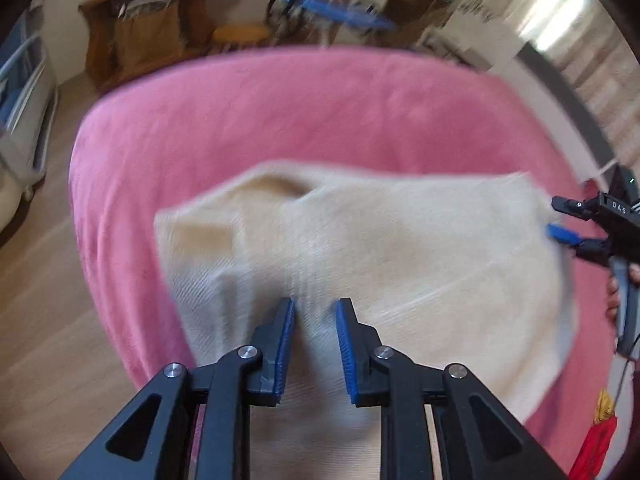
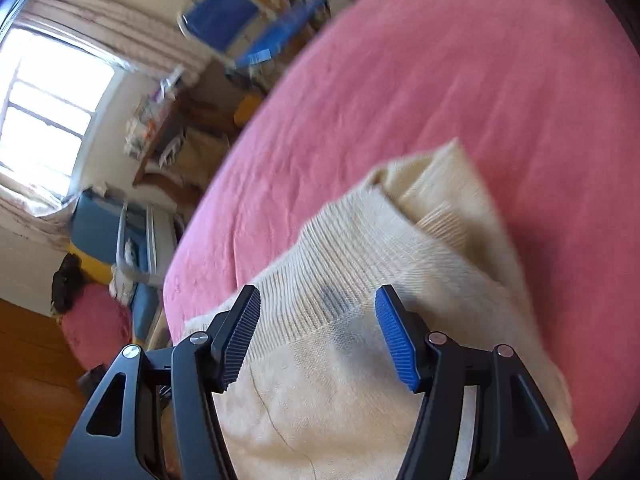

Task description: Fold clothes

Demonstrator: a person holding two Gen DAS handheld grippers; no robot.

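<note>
Cream knit sweater (image 1: 360, 248) is lying folded-ish on a pink blanket (image 1: 280, 108), and that's the landmark for everything else. Left wrist view first: the left gripper (image 1: 315, 312) sits right over the near edge of the sweater, its blue pads spread apart with a narrow gap, nothing pinched between them as far as I can see. Off the sweater's right edge, the right gripper (image 1: 560, 220) pokes in, with a bit of a hand (image 1: 614, 292) on its handle. It's all pretty blurry. Right wrist view: the right gripper (image 2: 318, 312) hovers over the sweater's ribbed hem (image 2: 340, 264), jaws wide apart, not gripping any fabric. Beyond the hem a folded part of the sweater (image 2: 452, 200) lies doubled over on the blanket.
</note>
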